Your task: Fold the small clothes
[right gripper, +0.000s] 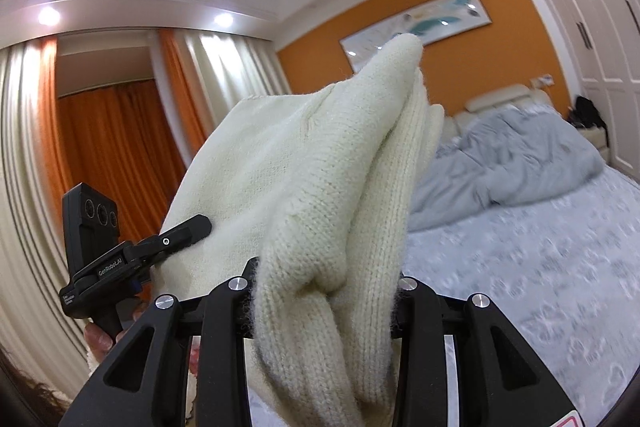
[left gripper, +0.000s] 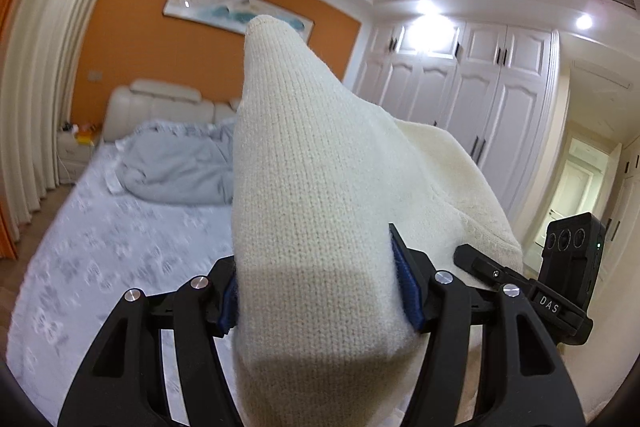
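Note:
A cream knit garment (left gripper: 320,195) hangs lifted above the bed, stretched between both grippers. My left gripper (left gripper: 320,291) is shut on a thick fold of it, blue pads pressing both sides. One corner sticks up past the jaws. At the right of this view a finger (left gripper: 476,261) of the right gripper lies against the same cloth. In the right wrist view my right gripper (right gripper: 324,301) is shut on a bunched fold of the garment (right gripper: 320,167). The left gripper's finger (right gripper: 188,229) shows at the left, and a hand (right gripper: 96,341) holds its grip below.
Below lies a bed with a pale patterned sheet (left gripper: 100,247) and a crumpled grey duvet (left gripper: 180,163) near the headboard (left gripper: 160,107). White wardrobe doors (left gripper: 460,95) line the right wall. Cream and orange curtains (right gripper: 100,147) hang at the window side. A nightstand (left gripper: 74,147) stands beside the bed.

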